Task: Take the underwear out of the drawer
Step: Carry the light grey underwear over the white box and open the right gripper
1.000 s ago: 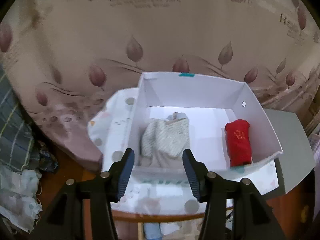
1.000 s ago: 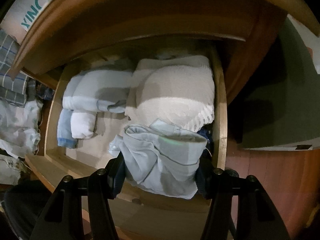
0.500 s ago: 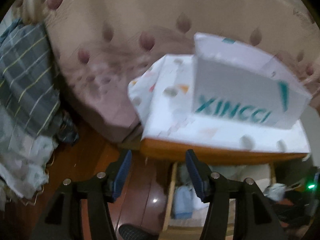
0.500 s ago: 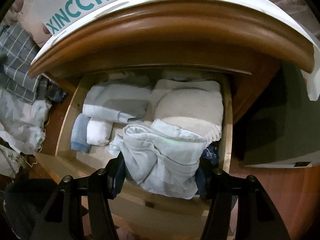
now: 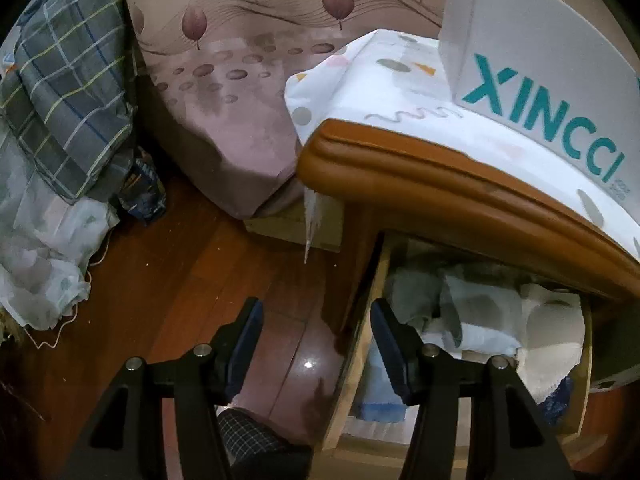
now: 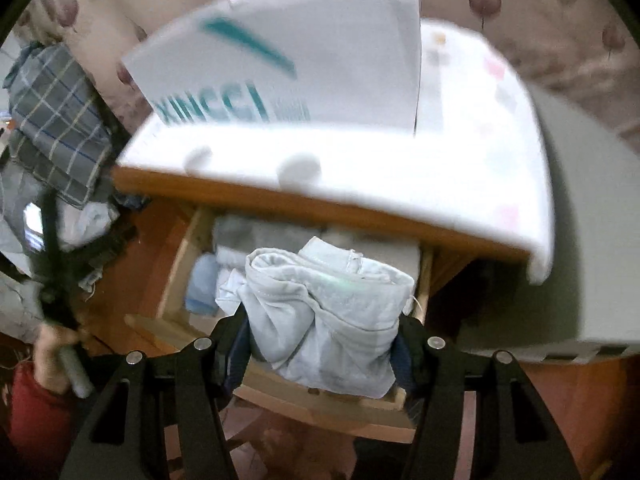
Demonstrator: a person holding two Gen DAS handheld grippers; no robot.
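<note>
Two views differ: only the right wrist view shows the right gripper (image 6: pixel 320 344), its fingers clamped on pale blue underwear (image 6: pixel 324 320) held above the open drawer (image 6: pixel 176 280). The left wrist view shows the left gripper (image 5: pixel 316 344), fingers apart and empty over the floor (image 5: pixel 180 280). Folded clothes (image 5: pixel 488 320) fill the drawer. On the surface (image 5: pixel 400 160) stands a white box (image 5: pixel 540 60) printed "XINCCI".

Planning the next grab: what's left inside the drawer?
In the drawer: a grey garment, a white-blue folded bundle, a white towel-like roll and a blue piece. The tabletop hides the back; anything under these can't be seen.
</note>
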